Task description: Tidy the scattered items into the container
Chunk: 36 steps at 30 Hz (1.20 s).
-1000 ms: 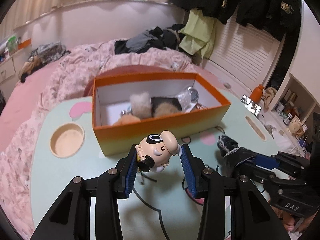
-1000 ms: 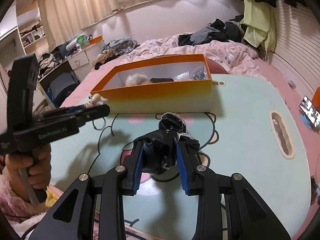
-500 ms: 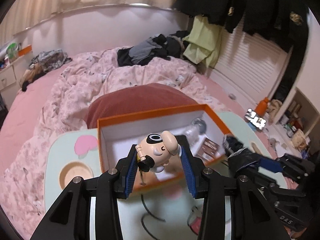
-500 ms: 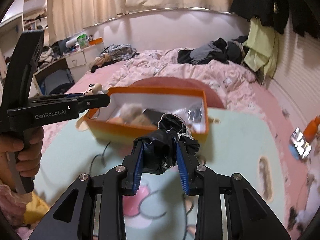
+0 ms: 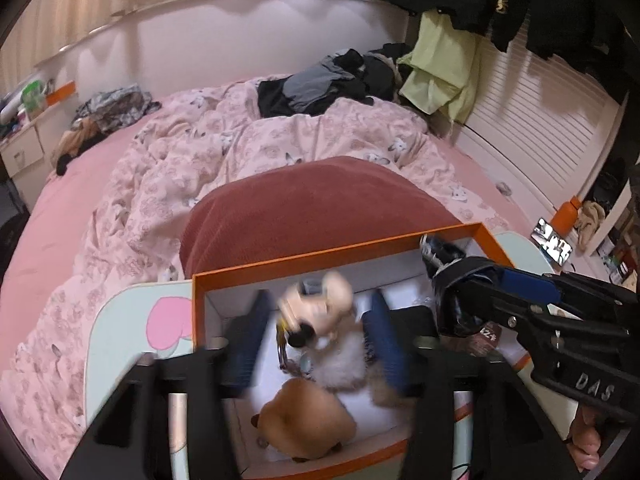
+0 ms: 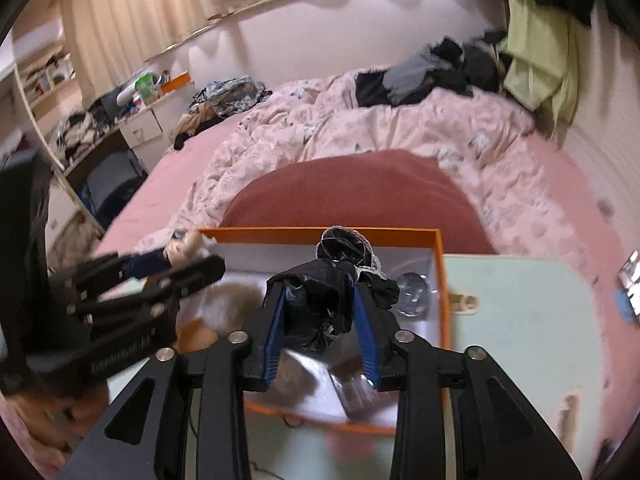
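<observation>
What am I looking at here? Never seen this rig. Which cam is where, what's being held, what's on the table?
No robot arm: a person holds a two-finger gripper in each hand, with a fisheye camera on each looking forward along its fingers.

In the left wrist view, the left gripper has its blue pads spread apart, and a small doll figure sits blurred between them, apparently dropping free over the orange box. The other tool entering from the right is the right gripper.

In the right wrist view, the right gripper is clamped on a crumpled black fabric bundle, held above the same box.

The box stands on a pale green table beside a pink bed. Inside it are fluffy plush items, a clear round object and more I cannot identify.
</observation>
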Available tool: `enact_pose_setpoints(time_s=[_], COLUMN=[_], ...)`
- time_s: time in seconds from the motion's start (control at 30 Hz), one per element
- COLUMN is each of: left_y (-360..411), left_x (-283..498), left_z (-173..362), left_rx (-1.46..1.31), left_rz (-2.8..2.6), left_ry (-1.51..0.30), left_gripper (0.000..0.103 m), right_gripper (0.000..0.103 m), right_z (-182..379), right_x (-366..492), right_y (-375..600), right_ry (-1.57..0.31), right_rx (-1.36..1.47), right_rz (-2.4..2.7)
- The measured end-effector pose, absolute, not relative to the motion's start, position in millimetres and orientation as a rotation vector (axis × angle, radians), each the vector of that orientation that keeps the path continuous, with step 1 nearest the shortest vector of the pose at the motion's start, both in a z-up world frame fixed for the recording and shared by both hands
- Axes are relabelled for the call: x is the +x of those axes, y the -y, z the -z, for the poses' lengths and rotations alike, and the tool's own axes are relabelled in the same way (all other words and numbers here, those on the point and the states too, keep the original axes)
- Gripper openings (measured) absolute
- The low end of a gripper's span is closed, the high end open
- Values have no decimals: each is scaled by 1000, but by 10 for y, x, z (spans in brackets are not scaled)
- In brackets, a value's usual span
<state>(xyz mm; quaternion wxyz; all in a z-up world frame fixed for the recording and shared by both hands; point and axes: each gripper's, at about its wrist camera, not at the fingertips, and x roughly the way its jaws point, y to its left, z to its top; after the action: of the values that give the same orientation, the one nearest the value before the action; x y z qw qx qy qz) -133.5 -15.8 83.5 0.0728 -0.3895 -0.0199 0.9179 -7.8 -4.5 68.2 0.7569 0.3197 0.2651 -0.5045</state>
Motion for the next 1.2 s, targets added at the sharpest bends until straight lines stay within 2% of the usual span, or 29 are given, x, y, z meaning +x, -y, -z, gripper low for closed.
enact_pose_setpoints(time_s=[0.07,0.1,0.13,0.27,0.4,0.47,0.87,1.13,1.2], left_y=[196,204,204,214,227,208,6,-6,3], left_x=[-1263,-1228,-1192,-990,-684,-509,134,124,124], left_z=[-860,-880,-903,-1015,-1095,-1082,-360,-138,-111], left_rx=[-1118,-1097,-1086,-1044,-1028,-1019,-1164,-1311,-1329], left_rz=[-2777,-2780,-2782,-2787,-2764,-2743,-2679,-2715,-2740], left_ry=[77,70,59,40,93,104,17,-11,-34], left_gripper=[76,77,78,79,91,93,93,94,98], right_gripper=[55,65,69,69,69,69,69,69,70], right_z=[-672,-683,-705,-782,-853,-868,-374,-167,-114], right_x=[-104,-122,-132,-143,-131,-123,-327,-416,-407], right_y=[43,11,-23,-192,-449,-619,-1404,-1540,-1510], right_ry=[-561,-550,-540,-550,-581,-610,-780,-670,-694], right_rx=[722,722,716,683,645,620,700,730,751], right_rz=[1108,1118,1128,1145,1149,1139,1072,1182,1191])
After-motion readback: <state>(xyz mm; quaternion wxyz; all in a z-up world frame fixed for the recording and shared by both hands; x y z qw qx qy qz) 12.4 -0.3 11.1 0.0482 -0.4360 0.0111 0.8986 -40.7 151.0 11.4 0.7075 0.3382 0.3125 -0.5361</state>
